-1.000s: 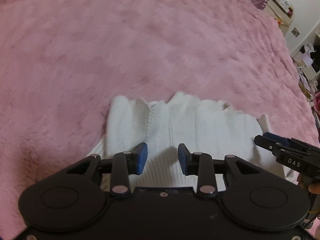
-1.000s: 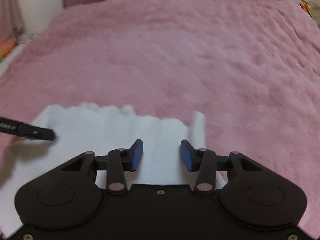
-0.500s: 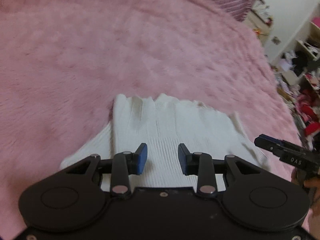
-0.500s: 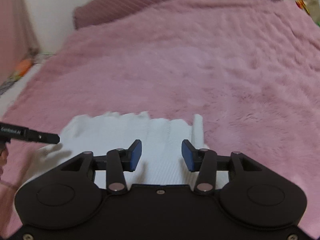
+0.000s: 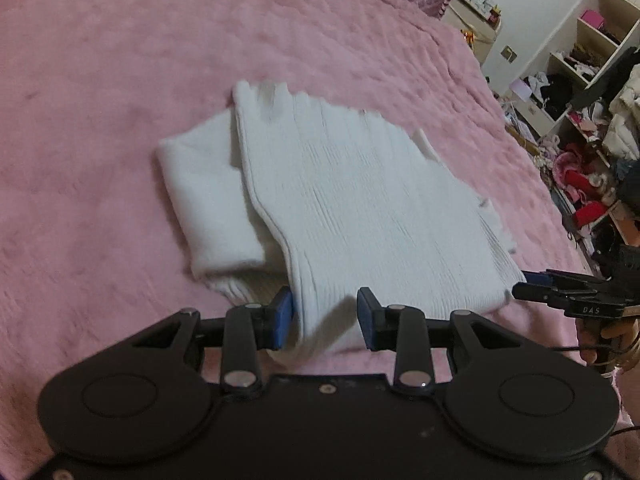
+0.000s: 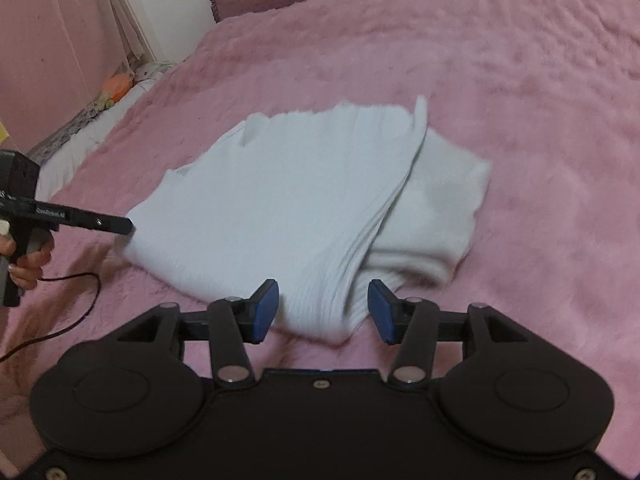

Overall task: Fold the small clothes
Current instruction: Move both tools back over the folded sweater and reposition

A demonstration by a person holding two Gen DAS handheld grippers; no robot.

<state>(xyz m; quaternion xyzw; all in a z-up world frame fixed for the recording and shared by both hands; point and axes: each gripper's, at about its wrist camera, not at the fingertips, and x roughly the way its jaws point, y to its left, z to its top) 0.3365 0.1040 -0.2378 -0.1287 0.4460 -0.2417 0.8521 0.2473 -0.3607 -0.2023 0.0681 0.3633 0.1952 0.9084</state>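
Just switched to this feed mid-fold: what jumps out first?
A white knit garment lies folded on the pink fuzzy blanket, one layer draped over another. Both tongs are open at its near edge: left tongs, right tongs. A cluttered shelf stands beyond the bed.

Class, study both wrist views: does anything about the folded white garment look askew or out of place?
Yes. The white garment on the pink blanket is unevenly folded: a lower layer sticks out beyond the top layer's left edge, so the edges do not line up.
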